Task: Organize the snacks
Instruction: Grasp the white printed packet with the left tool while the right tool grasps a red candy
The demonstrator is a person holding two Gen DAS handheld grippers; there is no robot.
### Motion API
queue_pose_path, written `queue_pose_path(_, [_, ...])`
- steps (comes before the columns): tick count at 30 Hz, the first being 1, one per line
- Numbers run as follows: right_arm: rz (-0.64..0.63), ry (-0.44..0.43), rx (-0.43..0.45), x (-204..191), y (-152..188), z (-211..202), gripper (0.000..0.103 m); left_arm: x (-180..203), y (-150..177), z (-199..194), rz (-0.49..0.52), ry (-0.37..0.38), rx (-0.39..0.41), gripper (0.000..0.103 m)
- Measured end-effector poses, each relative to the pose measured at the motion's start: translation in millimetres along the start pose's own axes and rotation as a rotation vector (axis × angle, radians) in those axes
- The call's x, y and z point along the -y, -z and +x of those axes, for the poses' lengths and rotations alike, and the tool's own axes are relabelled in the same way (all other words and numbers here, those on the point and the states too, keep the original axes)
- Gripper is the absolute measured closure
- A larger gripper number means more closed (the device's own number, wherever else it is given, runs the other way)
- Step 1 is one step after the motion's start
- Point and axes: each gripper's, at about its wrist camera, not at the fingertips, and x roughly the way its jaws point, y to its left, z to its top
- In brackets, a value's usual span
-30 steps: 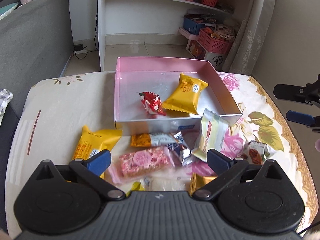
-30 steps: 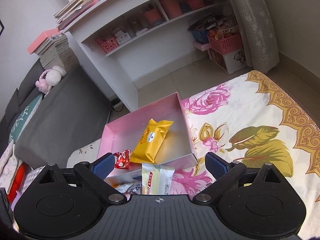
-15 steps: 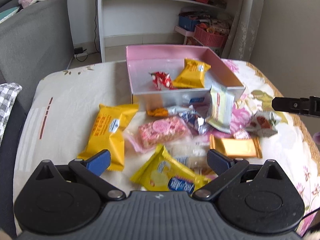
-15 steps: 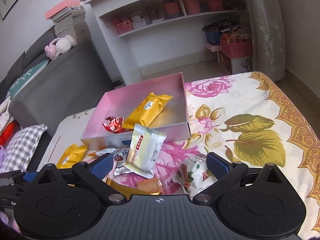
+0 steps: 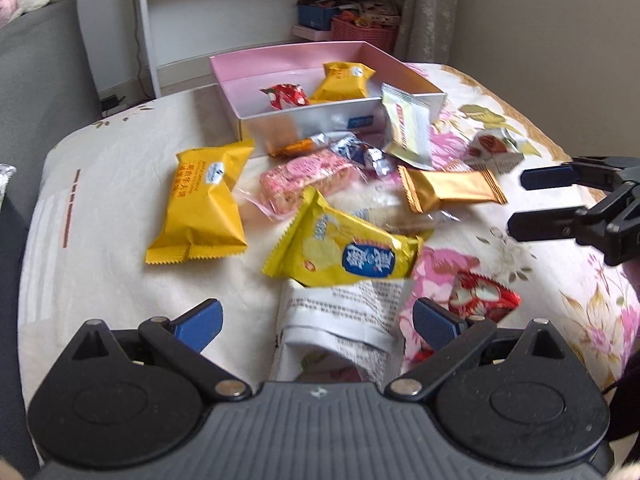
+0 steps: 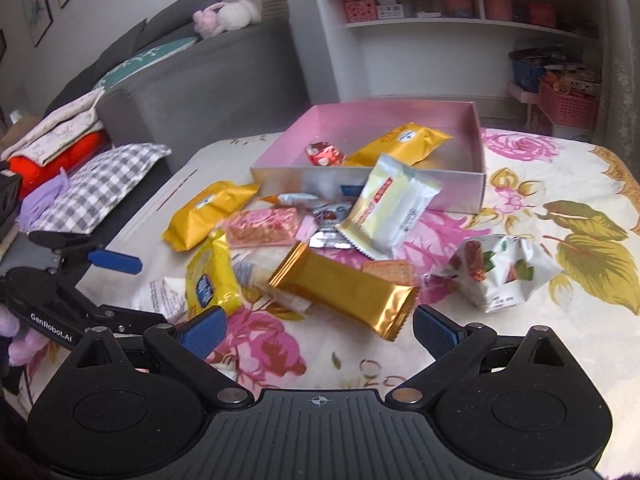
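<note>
Both grippers hang above a worktop [image 6: 552, 344] covered with a flowered cloth, and each has its fingers spread wide with nothing between them. The left gripper [image 5: 316, 322] sits over a white packet with printed text [image 5: 344, 320], whose near end disappears under the gripper body, so its full shape cannot be read. The right gripper [image 6: 318, 330] hovers just short of a gold foil bar [image 6: 344, 290].

The pink box [image 6: 478, 152] stands at the far side of the cloth. Inside it lie an orange-yellow packet [image 6: 400, 144] and a small red wrapped sweet [image 6: 325, 154]; the near wall hides the lower edge of both. A white and cream packet [image 6: 390, 206] leans against the outside of that wall.

The rest of the snacks lie loose in front of the box, overlapping. A second orange-yellow packet [image 5: 204, 208] lies flat to the left, apart from the heap. A pink bar in clear wrap [image 5: 306, 178] sits beside a yellow packet with a blue label [image 5: 344, 248], which covers part of a pale clear-wrapped item whose contents are too blurred to tell. Small silver and blue wrappers [image 5: 362, 154] are bunched near the box wall and hard to separate from one another. A crumpled white packet with fruit print [image 6: 500, 268] lies alone to the right, and a red wrapper [image 5: 482, 294] shows in the left wrist view, partly behind the gripper's finger.
</note>
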Motion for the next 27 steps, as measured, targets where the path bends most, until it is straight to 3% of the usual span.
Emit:
queue_pose_path(5, [-0.082,-0.071,-0.014,-19,13,6,0.002,-1,10,3,0.013,0.063,-0.021,0.002])
queue_pose_path(13, [-0.188,-0.164,-0.075,-41,37,22,0.002,-1,18,17,0.016,0.072,-0.045,0.006])
queue_pose_path(20, [-0.385,-0.132,-0.075,-63,56,35,0.000,3,19,18,0.030,0.055,-0.010,0.009])
queue_pose_path(27, [-0.406,-0.122,-0.083,-64,55,37,0.000,2,17,17,0.041,0.028,0.001,0.029])
